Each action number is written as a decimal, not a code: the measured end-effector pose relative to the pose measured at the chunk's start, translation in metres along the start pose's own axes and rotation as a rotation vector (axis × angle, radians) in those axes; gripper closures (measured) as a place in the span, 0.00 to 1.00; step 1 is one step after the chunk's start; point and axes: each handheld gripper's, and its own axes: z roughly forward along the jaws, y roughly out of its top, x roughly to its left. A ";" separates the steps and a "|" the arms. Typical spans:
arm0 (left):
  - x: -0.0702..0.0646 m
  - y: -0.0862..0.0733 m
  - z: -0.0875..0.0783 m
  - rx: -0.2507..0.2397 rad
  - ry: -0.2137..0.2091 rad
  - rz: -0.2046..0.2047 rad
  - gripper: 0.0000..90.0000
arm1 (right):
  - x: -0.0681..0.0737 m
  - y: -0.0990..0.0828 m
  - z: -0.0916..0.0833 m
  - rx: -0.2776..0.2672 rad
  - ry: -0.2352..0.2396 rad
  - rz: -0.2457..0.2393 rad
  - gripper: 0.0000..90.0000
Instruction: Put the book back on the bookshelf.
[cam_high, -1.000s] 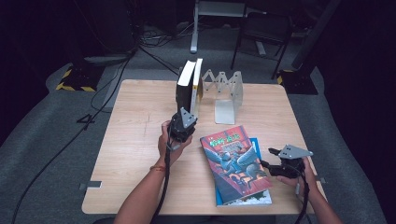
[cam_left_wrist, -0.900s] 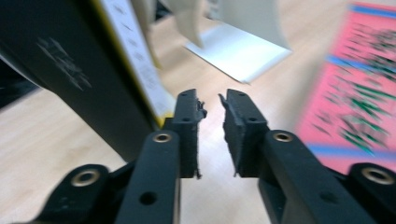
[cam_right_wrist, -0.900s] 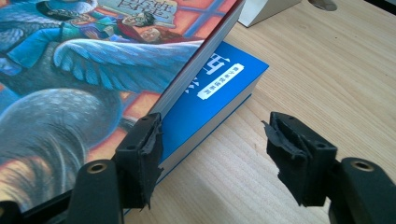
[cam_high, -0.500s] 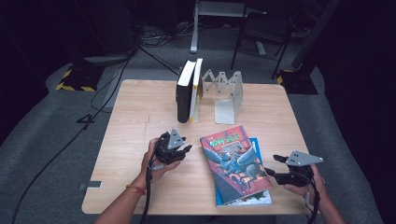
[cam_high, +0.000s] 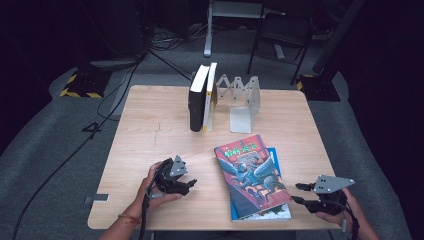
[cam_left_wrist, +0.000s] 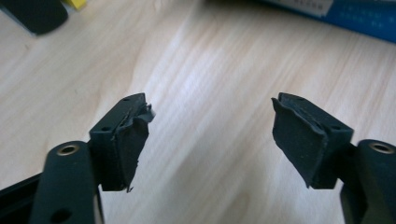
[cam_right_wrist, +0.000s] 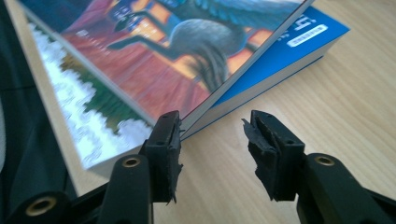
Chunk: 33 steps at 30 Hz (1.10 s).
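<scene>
1. Two books (cam_high: 202, 97) already stand upright on the tabletop (cam_high: 150, 125) at about 12 o'clock, leaning against each other just left of a folding metal book rack (cam_high: 242, 102). That part of the shelving looks done.

2. Two more books lie flat near the front edge at about 5 o'clock: a picture-cover book (cam_high: 252, 172) on top, and a blue book (cam_high: 275, 159) under it, showing past its right edge. These look like the work left.

3. The left gripper (cam_high: 187, 182) sits low over bare wood at about 7 o'clock, pointing toward the stacked pair but well apart from it. Its jaws have just been opening; in the left gripper view they stand wide apart with nothing between them.

4. The right gripper (cam_high: 297, 192) is at about 4 o'clock, just beside the right edge of the flat stack. Its jaws have just been closing, yet they are still apart. In the right gripper view the left pad is at, perhaps touching, the corner of the picture-cover book (cam_right_wrist: 154, 70), and the blue book (cam_right_wrist: 285, 44) lies just beyond. Nothing is clamped.

5. My reading: roughly halfway. Two books are shelved and two are waiting. The step in hand seems to be picking up the top book, which would then need to be stood beside the upright pair, followed by the blue one.
</scene>
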 end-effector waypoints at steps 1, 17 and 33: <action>-0.001 -0.002 0.000 0.007 0.000 -0.003 0.29 | 0.001 -0.001 -0.001 0.003 0.009 -0.005 0.63; -0.002 -0.017 0.008 0.055 -0.107 -0.047 0.25 | 0.009 -0.004 0.008 0.053 0.087 -0.047 0.85; 0.000 -0.016 0.013 0.036 -0.101 -0.049 0.20 | 0.009 0.002 0.005 -0.024 0.093 -0.049 0.92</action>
